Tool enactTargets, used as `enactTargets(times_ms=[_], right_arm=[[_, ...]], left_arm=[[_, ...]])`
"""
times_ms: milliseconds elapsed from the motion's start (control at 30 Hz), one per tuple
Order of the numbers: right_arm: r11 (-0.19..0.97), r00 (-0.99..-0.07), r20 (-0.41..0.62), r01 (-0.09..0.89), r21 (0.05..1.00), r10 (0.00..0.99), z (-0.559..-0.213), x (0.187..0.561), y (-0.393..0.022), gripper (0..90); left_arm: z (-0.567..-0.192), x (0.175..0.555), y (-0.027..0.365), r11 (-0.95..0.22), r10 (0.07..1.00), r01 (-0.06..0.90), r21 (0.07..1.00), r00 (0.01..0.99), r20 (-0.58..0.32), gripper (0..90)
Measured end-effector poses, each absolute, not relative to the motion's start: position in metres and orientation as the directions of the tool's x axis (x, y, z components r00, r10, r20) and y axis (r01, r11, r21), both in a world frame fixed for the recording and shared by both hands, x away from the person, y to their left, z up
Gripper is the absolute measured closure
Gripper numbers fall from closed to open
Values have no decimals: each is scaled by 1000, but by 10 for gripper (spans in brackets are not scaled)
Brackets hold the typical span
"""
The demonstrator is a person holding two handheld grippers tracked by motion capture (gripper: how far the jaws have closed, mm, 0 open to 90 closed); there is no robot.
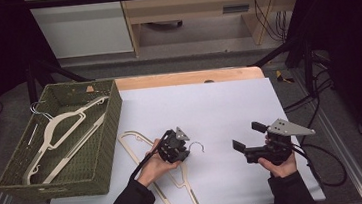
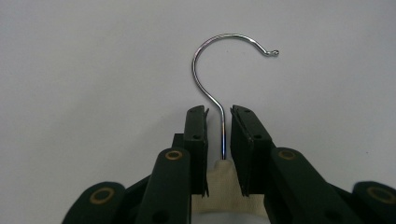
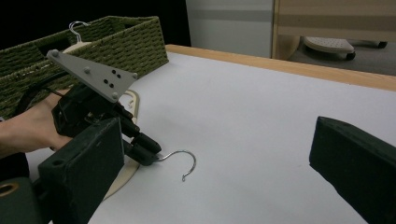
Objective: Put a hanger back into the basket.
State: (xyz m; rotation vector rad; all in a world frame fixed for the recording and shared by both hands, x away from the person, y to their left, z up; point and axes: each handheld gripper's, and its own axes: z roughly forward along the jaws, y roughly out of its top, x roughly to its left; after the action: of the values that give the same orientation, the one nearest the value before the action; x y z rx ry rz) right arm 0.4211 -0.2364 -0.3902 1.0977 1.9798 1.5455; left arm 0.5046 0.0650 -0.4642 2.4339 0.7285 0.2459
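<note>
A cream wooden hanger lies flat on the white table sheet, its metal hook pointing right. My left gripper is shut on the hanger's neck. In the left gripper view the cream neck sits pinched between the pads, and the hook curls up past the left gripper's tips. My right gripper hovers open to the right, apart from the hanger. Through the right gripper's wide jaws I see the left gripper and the hook.
A green woven basket stands at the left edge of the sheet and holds two cream hangers. It also shows in the right gripper view as the basket at far left. Cables trail off the table's right side.
</note>
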Motion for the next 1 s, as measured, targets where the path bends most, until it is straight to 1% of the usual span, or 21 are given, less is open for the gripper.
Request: enactTargets(times_ms=[200, 333, 500, 767, 933, 1000], right_arm=[[85, -616, 149, 335, 938, 774, -391, 422, -234, 35], [87, -619, 155, 342, 936, 770, -391, 422, -232, 35], [91, -622, 156, 346, 934, 768, -393, 422, -230, 37], [107, -641, 169, 369, 923, 749, -399, 424, -221, 42], [125, -659, 177, 383, 915, 731, -403, 425, -209, 54], [114, -669, 199, 393, 912, 716, -406, 425, -204, 68]], left_arm=[[-465, 504, 65, -679, 556, 447, 583, 831, 11, 773], [-465, 503, 64, -680, 557, 446, 582, 830, 16, 800], [-465, 500, 62, -684, 555, 437, 584, 832, 28, 886], [-462, 498, 64, -686, 545, 421, 593, 838, 36, 887], [-452, 493, 72, -660, 550, 402, 635, 834, 44, 888], [-448, 489, 77, -641, 558, 392, 660, 829, 50, 888]])
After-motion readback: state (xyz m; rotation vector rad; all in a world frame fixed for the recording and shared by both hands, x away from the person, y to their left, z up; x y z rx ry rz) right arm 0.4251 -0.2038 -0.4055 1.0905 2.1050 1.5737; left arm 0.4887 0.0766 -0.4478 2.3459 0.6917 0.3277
